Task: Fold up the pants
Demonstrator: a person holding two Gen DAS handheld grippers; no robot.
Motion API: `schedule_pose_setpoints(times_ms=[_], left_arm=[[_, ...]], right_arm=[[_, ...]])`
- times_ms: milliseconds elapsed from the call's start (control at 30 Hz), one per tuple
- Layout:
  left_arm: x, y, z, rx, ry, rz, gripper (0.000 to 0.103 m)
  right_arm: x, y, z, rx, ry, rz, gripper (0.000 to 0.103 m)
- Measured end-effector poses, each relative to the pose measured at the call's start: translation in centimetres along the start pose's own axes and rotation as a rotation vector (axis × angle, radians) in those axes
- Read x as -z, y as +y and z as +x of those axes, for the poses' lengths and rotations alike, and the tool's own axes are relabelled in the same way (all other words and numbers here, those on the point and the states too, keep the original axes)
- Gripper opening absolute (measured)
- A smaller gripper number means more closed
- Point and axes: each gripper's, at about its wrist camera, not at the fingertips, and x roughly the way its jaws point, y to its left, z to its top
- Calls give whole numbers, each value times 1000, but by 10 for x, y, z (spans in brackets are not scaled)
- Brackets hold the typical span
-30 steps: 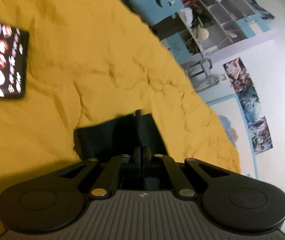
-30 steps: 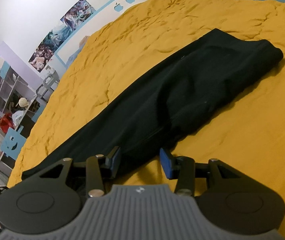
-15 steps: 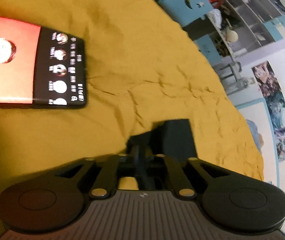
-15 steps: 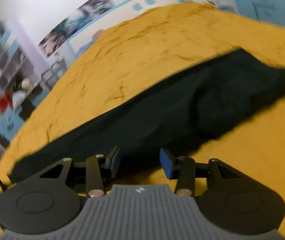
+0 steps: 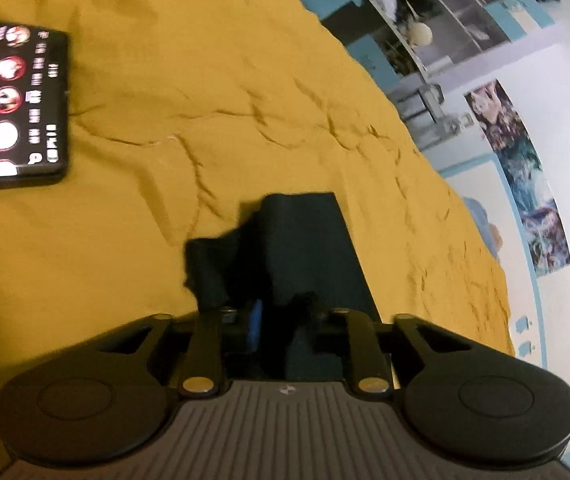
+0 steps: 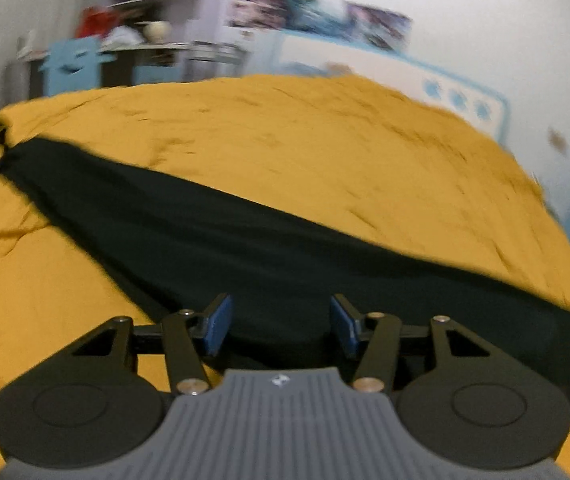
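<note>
Jaws of the left gripper [image 5: 273, 316]: pinched tight on a bunched end of the black pants [image 5: 301, 240], cloth rumpled up just ahead of the blue pad. Jaws of the right gripper [image 6: 281, 320]: apart and opening wider, nothing pressed between the pads, dark cloth only lying beneath them. Pants stretched in one long narrow band across the yellow bed cover [image 6: 325, 140], running from the far left edge in the right wrist view to the lower right, mostly flat, blurred. Probably already laid leg on leg, judging from the single strip, though not certain from these views. Lengthwise fold apparently done, then; crosswise folds not yet made, no stacked layers to be seen. Left to do, by this reading: bring the held end over toward the other, flatten, fold again into a compact packet. Beyond the pants, wrinkled cover on all sides. Off to the left, well apart, a dark device with a lit screen [image 5: 17, 100] lying on the bed. Further out, shelves [image 5: 445, 20] and posters [image 5: 525, 180] against a pale wall.
</note>
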Motion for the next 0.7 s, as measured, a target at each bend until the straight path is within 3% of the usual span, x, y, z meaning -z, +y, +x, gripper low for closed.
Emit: schedule_pose_setpoints(times_ms=[100, 233, 333, 367, 433, 533, 667, 700], left_arm=[[2, 1, -4, -6, -9, 1, 1], [-2, 11, -9, 8, -6, -71, 1], [-1, 8, -16, -4, -47, -65, 1], [-1, 7, -19, -4, -64, -61, 1], [-1, 2, -23, 2, -73, -46, 1], [1, 0, -24, -14, -75, -21, 1], [2, 5, -23, -21, -69, -39, 1], [2, 6, -23, -26, -71, -37, 1]], right_arm=[[5, 10, 17, 36, 100, -29, 49], [20, -16, 11, -5, 256, 147, 48], [20, -28, -6, -45, 327, 194, 49], [18, -34, -13, -60, 333, 211, 48], [11, -46, -29, -59, 264, 245, 47], [2, -70, -38, 56, 158, 251, 47], [6, -109, -12, 170, 154, 321, 48], [9, -113, -2, 183, 188, 324, 48]])
